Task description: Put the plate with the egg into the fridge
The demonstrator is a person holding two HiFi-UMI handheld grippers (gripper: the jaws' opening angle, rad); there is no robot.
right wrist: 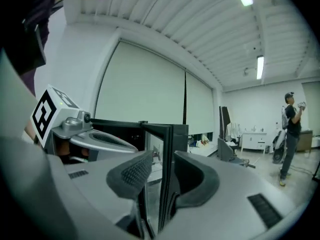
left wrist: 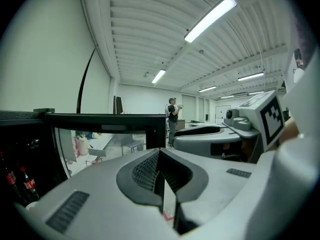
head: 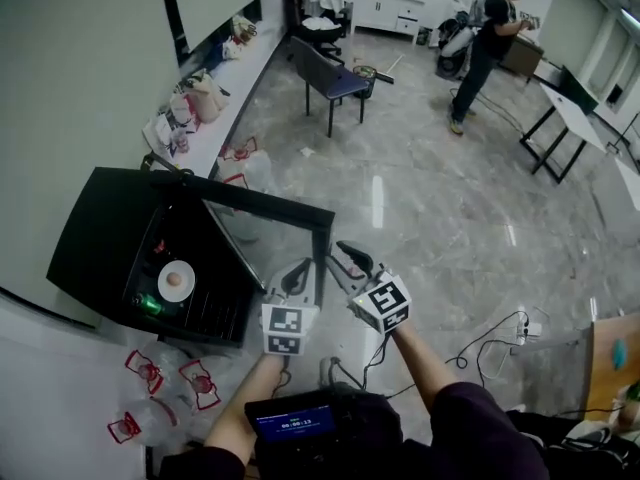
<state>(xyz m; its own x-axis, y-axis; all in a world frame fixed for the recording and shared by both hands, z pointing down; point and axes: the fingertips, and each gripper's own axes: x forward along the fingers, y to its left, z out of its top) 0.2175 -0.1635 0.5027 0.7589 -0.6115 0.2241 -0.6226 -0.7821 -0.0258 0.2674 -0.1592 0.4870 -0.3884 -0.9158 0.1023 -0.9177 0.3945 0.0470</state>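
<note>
My left gripper (head: pixel 297 274) is closed tight on nothing. My right gripper (head: pixel 352 257) stands part open, the fridge door (head: pixel 322 240) edge in its gap. The plate (head: pixel 187 268) with the egg (head: pixel 174 281) is inside the fridge (head: pixel 100 230).

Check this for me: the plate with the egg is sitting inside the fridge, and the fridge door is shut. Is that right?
Not quite. The plate with the egg is inside the fridge, but the fridge door is not shut: it stands swung open, as the head view shows.
</note>
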